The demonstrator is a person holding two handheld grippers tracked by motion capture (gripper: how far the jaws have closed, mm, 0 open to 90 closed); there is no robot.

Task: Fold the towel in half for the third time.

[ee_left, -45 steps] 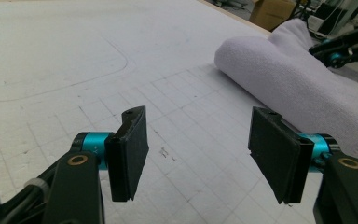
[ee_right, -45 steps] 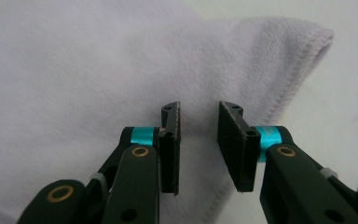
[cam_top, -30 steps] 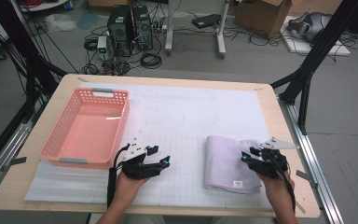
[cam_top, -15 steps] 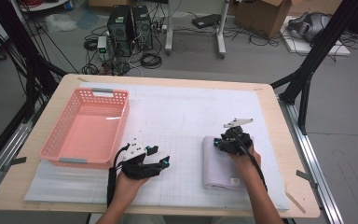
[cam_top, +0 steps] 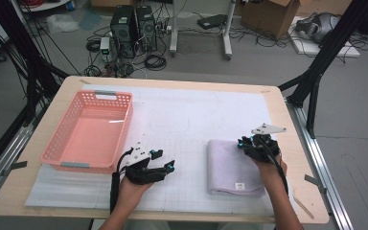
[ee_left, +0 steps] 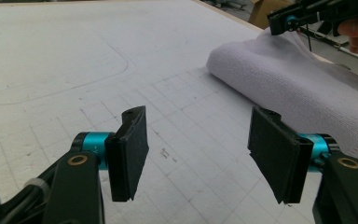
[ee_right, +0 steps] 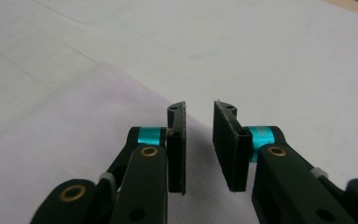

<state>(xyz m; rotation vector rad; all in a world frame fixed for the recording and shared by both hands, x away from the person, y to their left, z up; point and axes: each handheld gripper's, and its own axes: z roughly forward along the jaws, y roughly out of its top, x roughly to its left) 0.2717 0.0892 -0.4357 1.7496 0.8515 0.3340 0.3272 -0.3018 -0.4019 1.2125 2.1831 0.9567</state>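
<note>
Right claw narrowing, empty, over folded towel, its label unreadable

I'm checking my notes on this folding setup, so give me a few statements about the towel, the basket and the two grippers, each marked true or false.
1. The folded towel lies inside the pink basket. False: it lies on the table mat, right of the basket.
2. The basket holds nothing. True.
3. The left gripper grips the towel. False: its jaws stand open over bare mat.
4. The right gripper is at the towel's far right corner, jaws narrowed, nothing clamped between them. True.
</note>
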